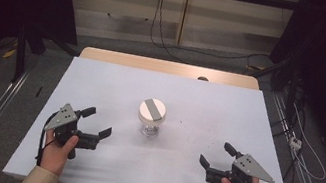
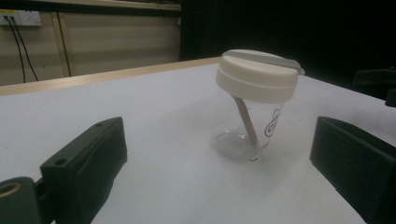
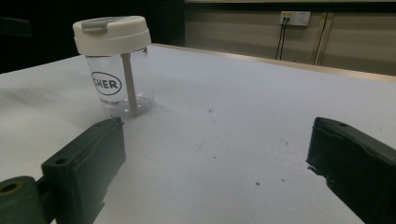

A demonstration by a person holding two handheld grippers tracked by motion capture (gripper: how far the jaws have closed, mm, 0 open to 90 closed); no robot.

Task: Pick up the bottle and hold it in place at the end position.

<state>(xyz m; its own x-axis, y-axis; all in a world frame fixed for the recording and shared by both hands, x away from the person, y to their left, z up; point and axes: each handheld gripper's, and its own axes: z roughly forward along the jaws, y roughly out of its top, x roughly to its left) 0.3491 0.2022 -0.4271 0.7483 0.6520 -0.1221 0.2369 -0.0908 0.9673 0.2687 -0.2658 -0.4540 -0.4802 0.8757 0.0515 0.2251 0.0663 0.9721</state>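
Risk judged: the clear plastic cup with cream screw lid and grey flip tab (image 1: pixel 151 116) stands upright mid-worktop, looks empty and light, with an inner straw; a one-sided push could tip or slide it on the white worktop (image 1: pixel 102 81), and a pinch on the thin clear wall could let it slip, so the lid rim is likely the safer hold. Left tongs (image 1: pixel 97 122) are spread wide, nothing held or touched, near the cup. Right tongs (image 1: pixel 217 154) are likewise wide open and empty, well apart from the cup.
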